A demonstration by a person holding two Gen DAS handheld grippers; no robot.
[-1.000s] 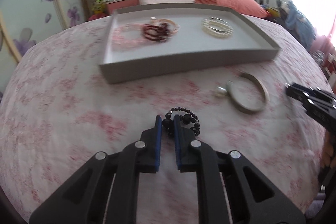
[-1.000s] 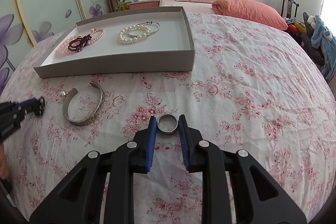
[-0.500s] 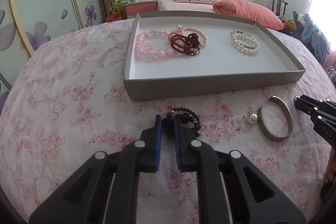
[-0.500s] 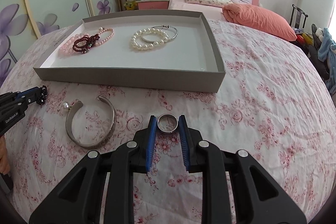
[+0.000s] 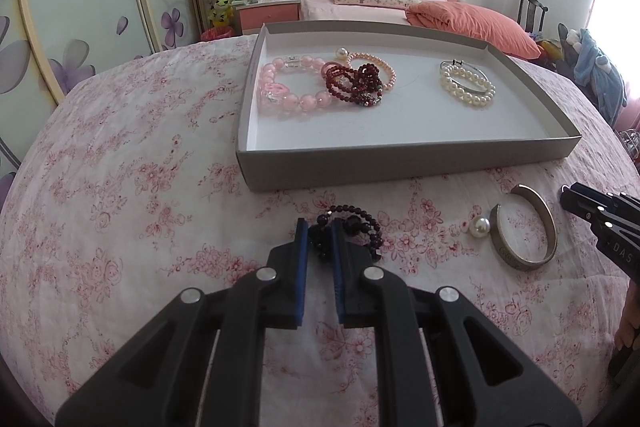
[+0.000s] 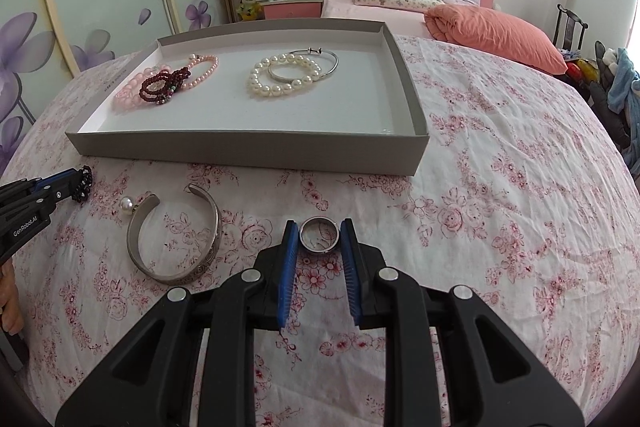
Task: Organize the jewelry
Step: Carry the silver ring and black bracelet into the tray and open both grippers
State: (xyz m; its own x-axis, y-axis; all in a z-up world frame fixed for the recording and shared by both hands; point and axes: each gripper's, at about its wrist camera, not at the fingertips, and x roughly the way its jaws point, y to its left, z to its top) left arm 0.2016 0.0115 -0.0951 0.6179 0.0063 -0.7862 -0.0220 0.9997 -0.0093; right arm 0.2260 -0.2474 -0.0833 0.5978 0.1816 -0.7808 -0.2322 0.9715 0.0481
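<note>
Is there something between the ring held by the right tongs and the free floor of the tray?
Only the tray's near wall stands between the silver ring in the right tongs and the bare floor beyond it. The ring must pass over it. Nothing else visible blocks.

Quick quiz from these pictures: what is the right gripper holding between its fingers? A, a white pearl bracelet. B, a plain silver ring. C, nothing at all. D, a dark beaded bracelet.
B: in the right wrist view the right gripper is closed on a silver ring, while the dark beaded bracelet sits in the left gripper.
</note>
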